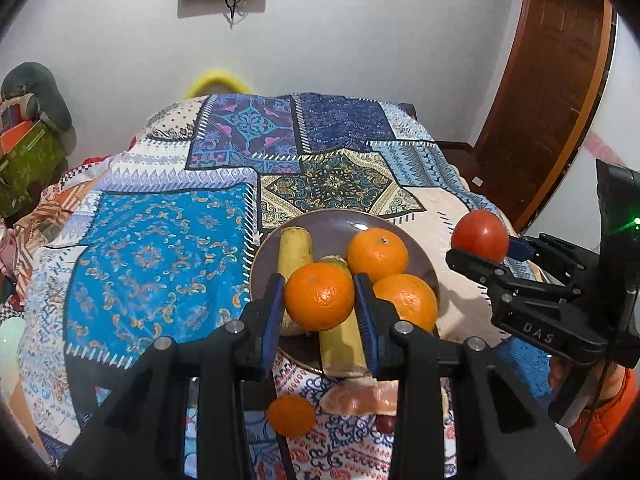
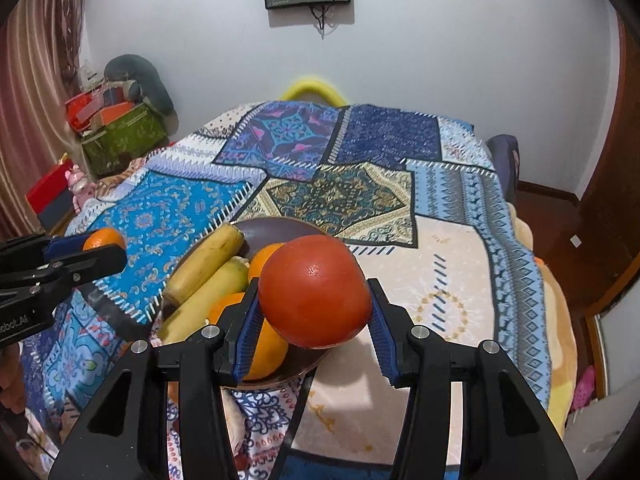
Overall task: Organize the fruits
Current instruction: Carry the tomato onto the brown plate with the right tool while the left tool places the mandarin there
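A brown plate on the patterned cloth holds two bananas and two oranges. My left gripper is shut on a third orange, held just above the plate's near side. My right gripper is shut on a red tomato, held above the plate's right edge; it shows in the left wrist view at the right. The left gripper with its orange shows at the left of the right wrist view.
A small orange and peeled fruit pieces lie on the cloth below the left gripper. The patchwork cloth spreads wide behind the plate. Boxes stand far left, a wooden door at the right.
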Demonstrator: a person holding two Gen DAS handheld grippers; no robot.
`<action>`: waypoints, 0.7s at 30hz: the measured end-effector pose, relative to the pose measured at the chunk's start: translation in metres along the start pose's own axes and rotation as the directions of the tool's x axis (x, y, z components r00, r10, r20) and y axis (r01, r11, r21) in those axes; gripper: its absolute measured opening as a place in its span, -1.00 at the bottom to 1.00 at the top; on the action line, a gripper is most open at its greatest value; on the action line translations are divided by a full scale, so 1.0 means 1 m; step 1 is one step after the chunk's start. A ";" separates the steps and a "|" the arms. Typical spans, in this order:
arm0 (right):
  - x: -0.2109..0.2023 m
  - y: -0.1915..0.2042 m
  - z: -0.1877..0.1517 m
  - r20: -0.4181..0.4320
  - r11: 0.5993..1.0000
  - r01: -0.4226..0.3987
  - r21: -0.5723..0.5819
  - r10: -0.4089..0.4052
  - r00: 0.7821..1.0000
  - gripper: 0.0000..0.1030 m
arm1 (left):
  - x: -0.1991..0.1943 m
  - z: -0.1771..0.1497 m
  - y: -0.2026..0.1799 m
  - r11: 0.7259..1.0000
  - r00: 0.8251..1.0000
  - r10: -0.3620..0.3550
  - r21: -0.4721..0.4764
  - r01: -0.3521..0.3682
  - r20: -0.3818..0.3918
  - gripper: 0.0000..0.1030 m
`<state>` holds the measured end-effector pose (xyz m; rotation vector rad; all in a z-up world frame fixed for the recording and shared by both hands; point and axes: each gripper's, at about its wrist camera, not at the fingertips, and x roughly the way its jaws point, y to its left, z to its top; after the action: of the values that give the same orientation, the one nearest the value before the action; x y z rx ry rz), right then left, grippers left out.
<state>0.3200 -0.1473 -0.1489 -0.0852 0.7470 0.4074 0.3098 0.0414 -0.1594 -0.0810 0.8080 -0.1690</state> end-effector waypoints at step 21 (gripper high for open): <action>0.055 -0.018 -0.008 -0.086 0.999 -0.029 0.031 0.031 0.996 -0.10 | 0.068 -0.001 0.009 1.000 0.996 -0.012 -0.009 0.011 -0.091 -0.33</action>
<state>0.3584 -0.1469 -0.1931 -0.0643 0.8401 0.4234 0.3559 0.0376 -0.2099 -0.0864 0.8998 -0.1813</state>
